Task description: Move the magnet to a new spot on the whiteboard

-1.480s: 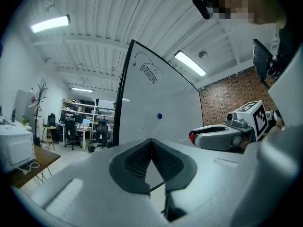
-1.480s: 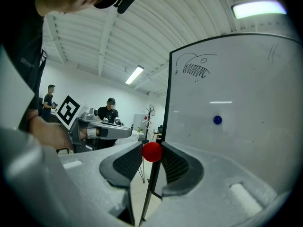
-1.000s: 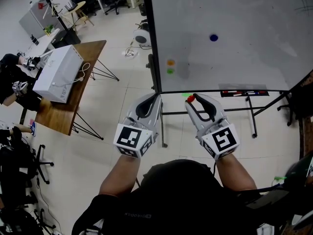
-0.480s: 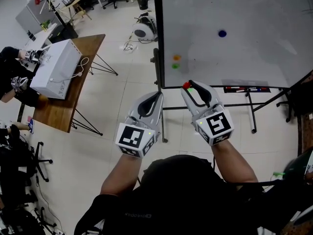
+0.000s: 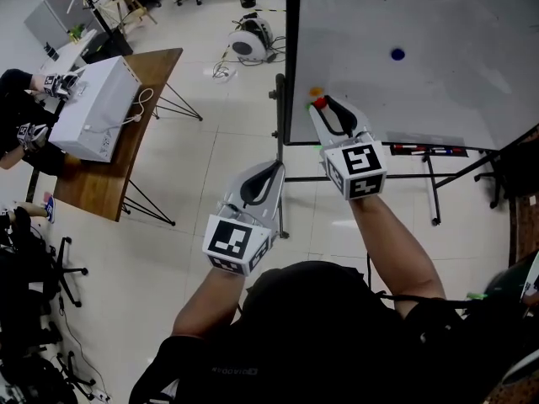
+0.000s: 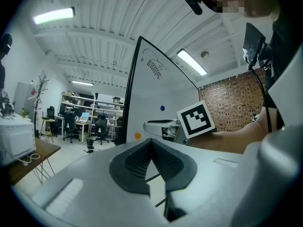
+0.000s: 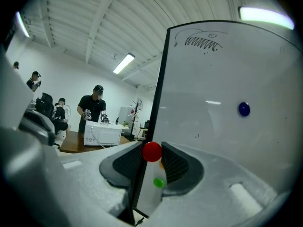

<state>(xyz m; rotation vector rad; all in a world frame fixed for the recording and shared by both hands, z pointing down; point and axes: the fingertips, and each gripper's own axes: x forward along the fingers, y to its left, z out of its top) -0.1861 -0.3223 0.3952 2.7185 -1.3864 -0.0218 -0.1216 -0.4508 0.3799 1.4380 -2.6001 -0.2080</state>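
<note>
My right gripper (image 5: 321,105) is shut on a small red magnet (image 5: 319,103), held at its jaw tips. It is raised to the lower left corner of the whiteboard (image 5: 438,15), just below an orange magnet (image 5: 316,92). A blue magnet (image 5: 397,55) sits further right on the board. In the right gripper view the red magnet (image 7: 152,152) sits between the pads in line with the board's left edge, with a green magnet (image 7: 158,183) below it and the blue magnet (image 7: 244,109) to the right. My left gripper (image 5: 268,169) hangs lower, shut and empty, its jaws (image 6: 152,143) meeting.
A marker tray (image 5: 425,151) runs under the board, whose stand legs (image 5: 434,192) spread over the floor. A wooden table (image 5: 105,183) at left carries a white box (image 5: 93,112). People stand and sit at the far left. A round white device (image 5: 249,42) lies on the floor.
My right gripper has risen and moved forward with the red magnet, from below the board up to its lower left corner. The left gripper has stayed low.
</note>
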